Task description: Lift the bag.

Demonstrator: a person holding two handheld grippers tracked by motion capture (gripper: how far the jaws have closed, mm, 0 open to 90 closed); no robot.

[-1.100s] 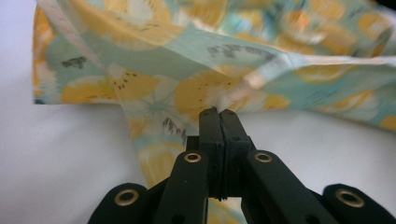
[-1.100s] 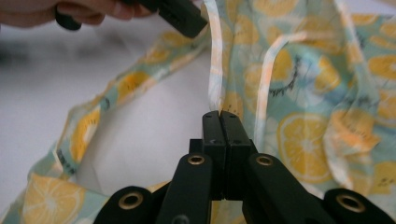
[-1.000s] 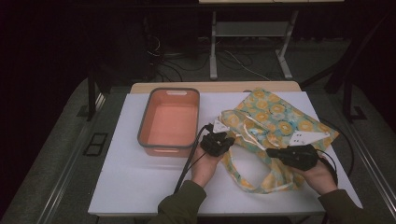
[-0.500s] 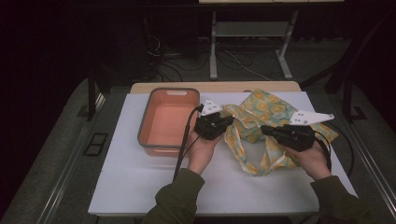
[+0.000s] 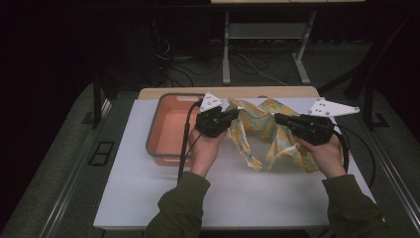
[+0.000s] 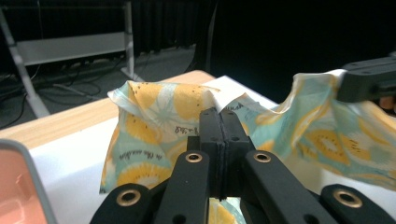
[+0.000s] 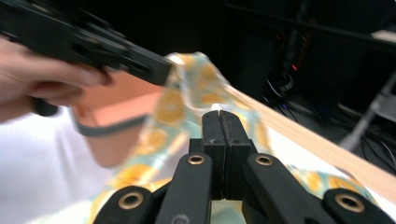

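**Cloth held aloft between two grippers**

Left gripper (image 5: 233, 115) has its jaws pressed together, pinching one edge of the yellow-and-teal fruit-print cloth (image 5: 262, 134); right gripper (image 5: 279, 119) likewise pinches the opposite edge. The cloth sags between them above the white table (image 5: 148, 198), its long axis running 9 to 3 o'clock. The orange rectangular tray with grey rim (image 5: 166, 130) lies at 9 o'clock of the left gripper (the nearer hand), so any transfer likely goes leftward
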